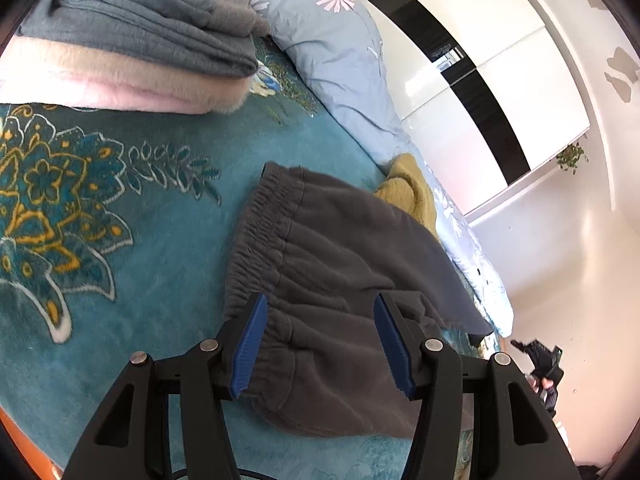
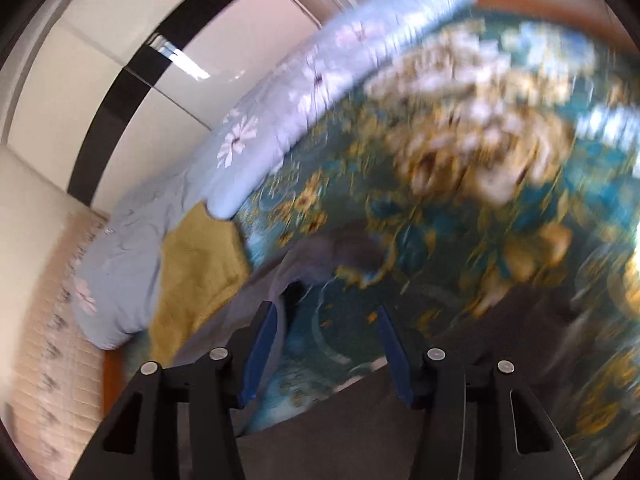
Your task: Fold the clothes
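Dark grey sweatpants [image 1: 340, 248] lie folded on the teal flowered bedspread [image 1: 140, 220], their elastic waistband toward the far left. My left gripper [image 1: 322, 344] hovers over their near end, jaws apart, and the blue pads [image 1: 252, 344] stand clear of the cloth. In the blurred right wrist view my right gripper [image 2: 326, 352] is open with only bedspread [image 2: 400, 208] showing between its fingers. Dark grey cloth [image 2: 340, 420] lies just below it and a paler grey fold [image 2: 256, 292] lies beside its left finger.
A stack of folded clothes, grey-blue [image 1: 140, 28] over pink [image 1: 120, 88], sits at the far left of the bed. A light blue flowered quilt [image 1: 332, 52] runs along the far edge with a mustard garment [image 1: 412, 188] against it. A white and black wardrobe [image 1: 480, 92] stands beyond.
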